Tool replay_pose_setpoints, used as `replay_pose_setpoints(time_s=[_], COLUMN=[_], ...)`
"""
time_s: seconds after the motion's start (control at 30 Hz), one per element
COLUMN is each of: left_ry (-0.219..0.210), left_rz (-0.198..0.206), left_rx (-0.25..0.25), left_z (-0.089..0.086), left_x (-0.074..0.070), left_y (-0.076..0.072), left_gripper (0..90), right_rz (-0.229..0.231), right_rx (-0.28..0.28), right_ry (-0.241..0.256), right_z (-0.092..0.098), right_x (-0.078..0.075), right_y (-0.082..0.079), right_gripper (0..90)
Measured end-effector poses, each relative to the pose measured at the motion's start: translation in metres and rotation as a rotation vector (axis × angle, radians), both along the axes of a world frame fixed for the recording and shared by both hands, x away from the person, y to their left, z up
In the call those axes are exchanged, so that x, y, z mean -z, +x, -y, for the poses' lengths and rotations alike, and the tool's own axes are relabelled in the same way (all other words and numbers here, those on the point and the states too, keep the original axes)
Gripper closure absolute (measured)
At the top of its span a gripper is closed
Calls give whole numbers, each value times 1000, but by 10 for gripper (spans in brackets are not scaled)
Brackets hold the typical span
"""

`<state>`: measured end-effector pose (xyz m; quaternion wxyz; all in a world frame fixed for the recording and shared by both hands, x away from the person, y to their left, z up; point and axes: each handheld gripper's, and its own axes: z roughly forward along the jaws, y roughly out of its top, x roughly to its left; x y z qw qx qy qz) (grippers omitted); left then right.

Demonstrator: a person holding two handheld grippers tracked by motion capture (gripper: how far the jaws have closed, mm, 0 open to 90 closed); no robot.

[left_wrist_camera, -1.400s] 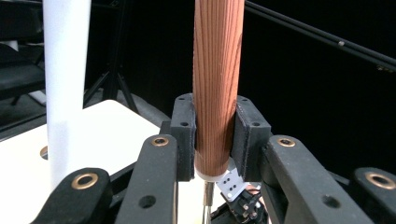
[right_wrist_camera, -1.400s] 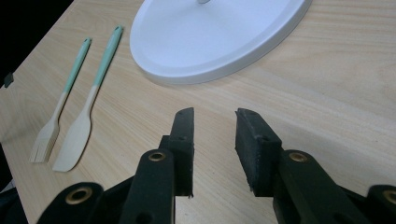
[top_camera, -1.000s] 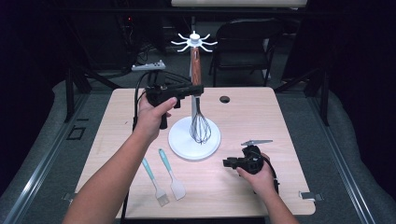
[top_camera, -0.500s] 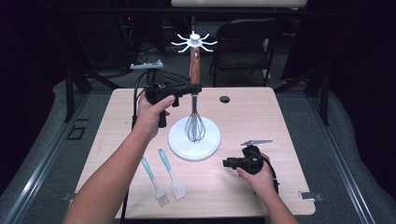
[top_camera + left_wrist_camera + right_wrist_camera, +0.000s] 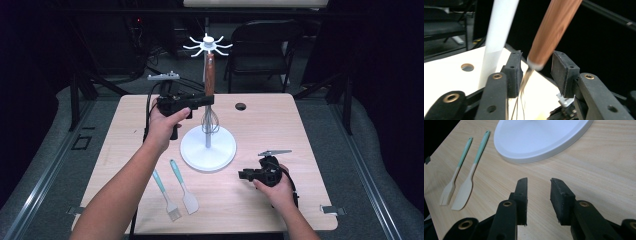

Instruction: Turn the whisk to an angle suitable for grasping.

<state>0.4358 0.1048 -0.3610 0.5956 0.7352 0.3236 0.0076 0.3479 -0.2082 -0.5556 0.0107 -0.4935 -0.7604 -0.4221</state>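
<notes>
Low in the high view, right of centre, the right gripper (image 5: 248, 174) rests on the pale wooden table (image 5: 280, 130) with its jaws spread and nothing between them; its own view looks across bare wood toward the round white base of the utensil stand (image 5: 541, 140). In the lower-left quarter of that view lie a mint-handled silicone brush (image 5: 455, 173) and a mint-handled silicone spatula (image 5: 470, 178), side by side and well apart from either gripper.

Above centre in the high view, the left gripper (image 5: 209, 100) is raised to the wire whisk with a brown wooden handle (image 5: 210, 75), which hangs upright along the stand's white pole (image 5: 497, 35). The left gripper view shows the jaws parted on either side of the handle's lower end, one pad (image 5: 562, 72) clear of the wood, so the whisk is straddled rather than pinched.

The risk, as I judge it, is closing too low: the pads could catch the thin wires instead of the wood, slip, and set the whisk swinging against the pole. A sideways pull might also tip the light stand or drag the whisk off its white hook crown (image 5: 207, 45) uncontrolled.

The table has a small round hole (image 5: 240, 106) toward its far edge. Beyond it the room is dark, with a black folding chair (image 5: 265, 45) at upper right.
</notes>
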Motion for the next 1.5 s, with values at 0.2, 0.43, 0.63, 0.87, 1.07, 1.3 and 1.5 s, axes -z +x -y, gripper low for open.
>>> replay_pose_setpoints(time_s=[0.2,0.43,0.63,0.87,1.07,1.3,1.5], left_ry=[72,93,155,241,243,240,271], left_rz=[0,-29,-21,1,-26,-60,-67], left_rx=[-24,-54,-99,-124,-180,-262,-313], left_z=[0,-11,-25,-47,-78,-105,-119], left_x=[14,31,46,61,93,124,145], left_y=[-2,-10,-25,-49,-71,-83,-91], left_gripper=[559,538,530,503,496,486,483], right_rz=[6,40,114,173,141,216,215], right_rx=[2,9,11,35,24,-3,3], right_ry=[-4,-29,-75,-147,-149,-192,-171], right_z=[0,0,-1,-4,-4,-5,-6], right_x=[0,0,-2,-8,-8,-10,-11], right_y=[0,0,-1,-3,-3,-4,-4], right_gripper=[666,629,583,514,569,605,636])
